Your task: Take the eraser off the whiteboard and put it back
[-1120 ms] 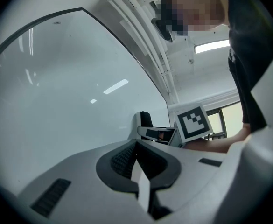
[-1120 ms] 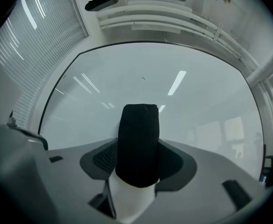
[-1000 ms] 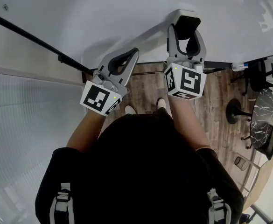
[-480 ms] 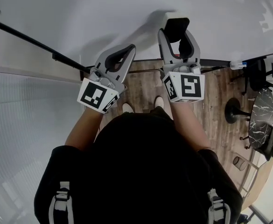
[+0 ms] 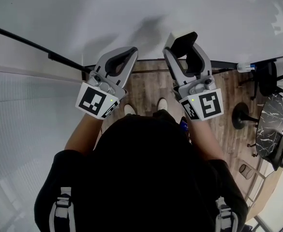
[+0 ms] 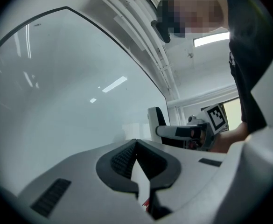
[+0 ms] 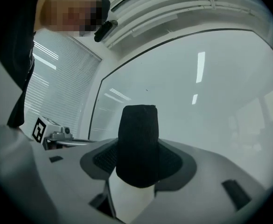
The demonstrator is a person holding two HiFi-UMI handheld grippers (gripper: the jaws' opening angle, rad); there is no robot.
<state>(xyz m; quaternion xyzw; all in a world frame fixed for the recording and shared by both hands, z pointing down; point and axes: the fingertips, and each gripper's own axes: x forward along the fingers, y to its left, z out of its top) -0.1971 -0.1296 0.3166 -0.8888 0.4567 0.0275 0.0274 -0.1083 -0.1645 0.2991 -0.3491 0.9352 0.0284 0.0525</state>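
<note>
Pinching the eraser [image 7: 137, 143] across its narrow sides, my right tool [image 5: 184, 52] holds it with the black felt end sticking out past the fingertips and the white body sunk between the ribbed pads, so the grip sits on the hard part and not on the soft felt. From the head view the eraser is at twelve o'clock of the marker cube on that tool, in front of the whiteboard [image 5: 131, 13]. Its soft shadow falls on the board at about ten o'clock, apart from it, so I judge the eraser is lifted clear of the surface and not resting on it. I hold the tool roughly level and pointed at the board because that is the way the eraser has to travel to go back flat against it. My left tool [image 5: 129, 54] hangs at nine o'clock of the right one, its jaws pressed together on nothing, out of the way since one tool is enough for this job. A marker [image 5: 246, 67] lies at three o'clock along the board's lower edge, well apart from both tools. The lifting half looks done; the putting back is what remains.
</note>
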